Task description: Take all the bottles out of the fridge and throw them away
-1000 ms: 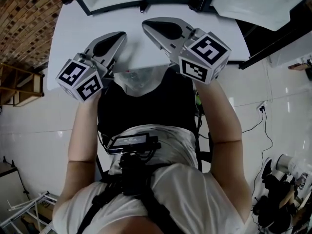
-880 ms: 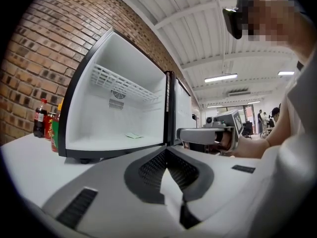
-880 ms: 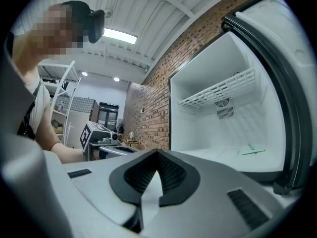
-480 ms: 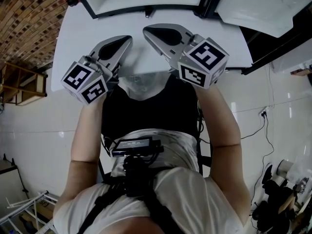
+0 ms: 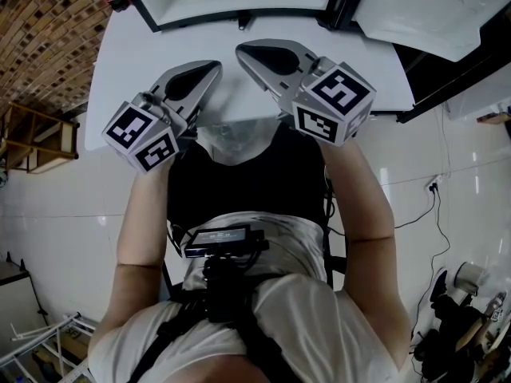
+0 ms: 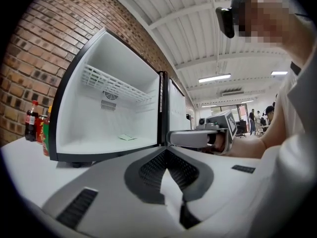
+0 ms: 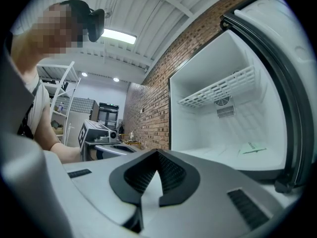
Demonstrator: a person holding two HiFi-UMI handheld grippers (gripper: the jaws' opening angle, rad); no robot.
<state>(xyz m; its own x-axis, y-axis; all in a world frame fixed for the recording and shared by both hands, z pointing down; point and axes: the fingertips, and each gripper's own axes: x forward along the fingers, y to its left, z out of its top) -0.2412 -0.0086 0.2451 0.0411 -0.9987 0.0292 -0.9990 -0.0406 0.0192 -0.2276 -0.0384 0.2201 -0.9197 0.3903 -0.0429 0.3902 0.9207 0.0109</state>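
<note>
2 grippers: left gripper (image 5: 212, 68) and right gripper (image 5: 243, 50) both closed, empty; 1 fridge (image 6: 79, 110) open on bench (image 5: 120, 78): 1 wire shelf (image 6: 114, 86), 1 paper slip (image 6: 127, 137); roughly 3 bottles (image 6: 31, 120) beside its left wall, overlapping, count unsure.

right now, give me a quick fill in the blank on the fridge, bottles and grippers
The door of the fridge is ___.
In the left gripper view, the bottles stand on the table to the fridge's ___.
The left gripper and right gripper are both ___, with nothing between the jaws.
Missing words: open; left; shut.
</note>
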